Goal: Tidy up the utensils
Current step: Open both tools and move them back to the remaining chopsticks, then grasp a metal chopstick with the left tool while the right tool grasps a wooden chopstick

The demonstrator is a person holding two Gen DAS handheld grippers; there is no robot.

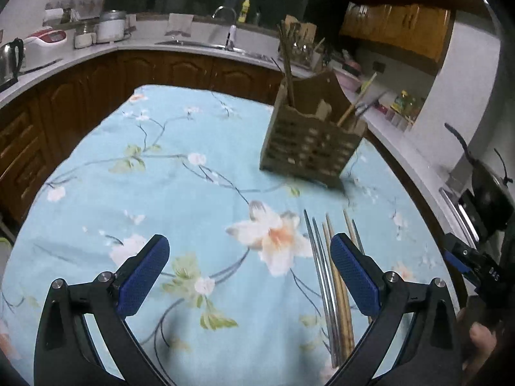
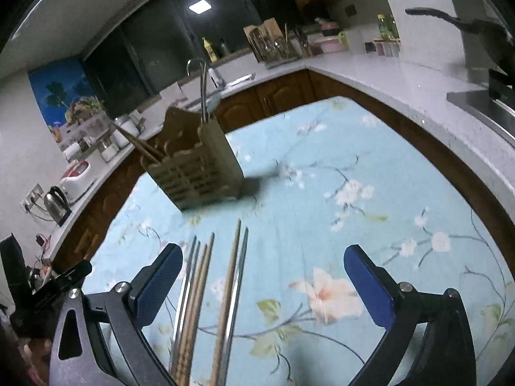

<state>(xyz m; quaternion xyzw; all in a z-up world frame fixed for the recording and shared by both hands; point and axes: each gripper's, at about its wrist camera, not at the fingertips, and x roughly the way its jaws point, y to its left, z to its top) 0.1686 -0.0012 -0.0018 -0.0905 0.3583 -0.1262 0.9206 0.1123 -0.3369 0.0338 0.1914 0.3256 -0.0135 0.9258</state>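
A wooden slatted utensil holder [image 1: 309, 138] [image 2: 196, 167] stands on the floral cloth and has chopsticks in it. Several loose chopsticks [image 1: 331, 276] [image 2: 209, 296], some wooden and some metal, lie side by side on the cloth in front of it. My left gripper [image 1: 248, 273] hangs open above the cloth, its right finger [image 1: 354, 276] over the chopsticks and nothing between the pads. My right gripper [image 2: 264, 286] is open too, and the chopsticks lie below its gap near the left finger [image 2: 157, 286]. The other gripper [image 1: 473, 267] shows at the left view's right edge.
The table wears a light blue flowered cloth [image 1: 161, 177] [image 2: 354, 193]. White counters with brown cabinets curve around it, with a sink [image 1: 196, 43], a kettle [image 2: 58, 204], a rice cooker [image 2: 75, 175] and jars. A black pan [image 1: 489, 193] sits on the stove at the right.
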